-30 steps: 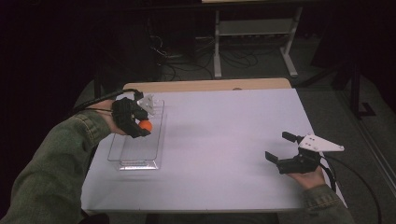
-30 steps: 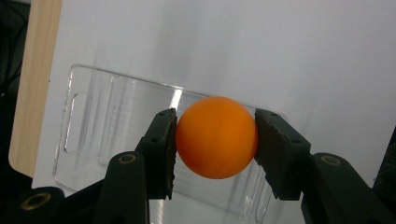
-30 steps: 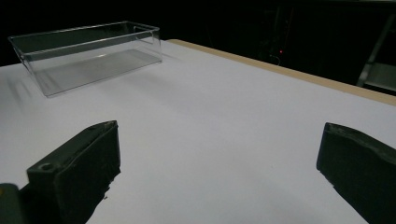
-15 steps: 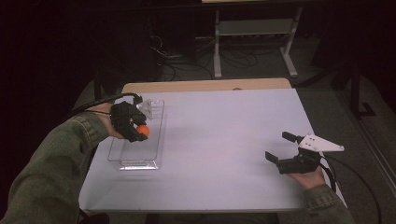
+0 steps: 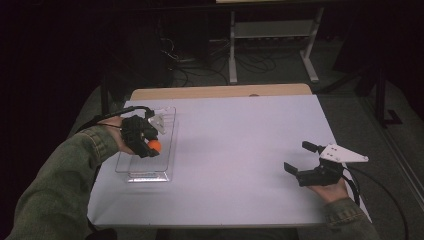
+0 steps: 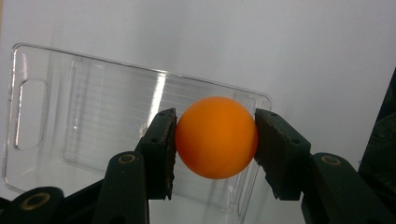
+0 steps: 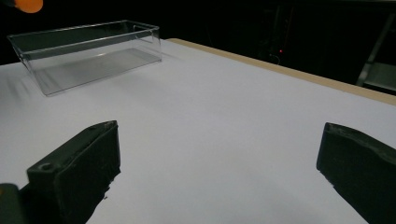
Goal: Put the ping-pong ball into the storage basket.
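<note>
**What we cannot make out**

In the left gripper view, the clear tray [image 6: 93, 98] has its near wall hidden behind the jaws and the orange ball [image 6: 216, 137], and we cannot tell whether the ball hangs above the tray's rim or below it. In the high view, the left gripper [image 5: 145, 142] covers part of the tray's left wall, and the ball is too small there to show how the pads meet it. In the right gripper view, the ball [image 7: 27, 4] is cut off by the top edge, and both jaws of the right gripper [image 7: 219, 168] run off the bottom edge. Beyond the tabletop [image 5: 240, 145], the dark room swallows the floor cables.
</note>
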The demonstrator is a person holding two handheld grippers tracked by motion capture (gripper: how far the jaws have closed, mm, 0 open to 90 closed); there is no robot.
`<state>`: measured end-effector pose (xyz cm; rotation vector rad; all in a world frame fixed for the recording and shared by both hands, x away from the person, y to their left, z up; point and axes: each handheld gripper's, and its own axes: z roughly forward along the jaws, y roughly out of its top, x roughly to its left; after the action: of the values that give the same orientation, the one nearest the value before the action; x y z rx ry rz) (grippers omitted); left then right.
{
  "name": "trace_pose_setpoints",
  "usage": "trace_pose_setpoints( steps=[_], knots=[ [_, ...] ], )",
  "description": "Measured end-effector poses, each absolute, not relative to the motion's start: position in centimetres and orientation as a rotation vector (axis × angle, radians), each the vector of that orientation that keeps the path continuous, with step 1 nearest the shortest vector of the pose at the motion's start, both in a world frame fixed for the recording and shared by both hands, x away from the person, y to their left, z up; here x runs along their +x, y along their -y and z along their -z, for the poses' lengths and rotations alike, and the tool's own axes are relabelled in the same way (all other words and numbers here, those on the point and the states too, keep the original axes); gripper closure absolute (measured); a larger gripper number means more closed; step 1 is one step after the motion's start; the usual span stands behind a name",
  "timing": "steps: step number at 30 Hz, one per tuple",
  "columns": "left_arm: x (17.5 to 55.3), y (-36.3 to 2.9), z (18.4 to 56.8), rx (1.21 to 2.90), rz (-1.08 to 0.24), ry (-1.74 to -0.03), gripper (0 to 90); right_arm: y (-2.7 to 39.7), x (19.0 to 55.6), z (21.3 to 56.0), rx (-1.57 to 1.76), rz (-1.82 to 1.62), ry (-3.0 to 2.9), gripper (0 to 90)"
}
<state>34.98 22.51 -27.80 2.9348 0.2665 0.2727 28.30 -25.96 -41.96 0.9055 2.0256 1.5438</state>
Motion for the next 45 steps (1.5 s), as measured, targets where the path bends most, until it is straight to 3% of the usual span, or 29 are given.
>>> trace_pose_setpoints(
  steps=[45],
  knots=[
    [35.6,-22.9,32.9,2.934,-0.169,-0.292,50.3,25.9,28.3,42.0,0.905,-1.532,-2.037,0.0]
  ],
)
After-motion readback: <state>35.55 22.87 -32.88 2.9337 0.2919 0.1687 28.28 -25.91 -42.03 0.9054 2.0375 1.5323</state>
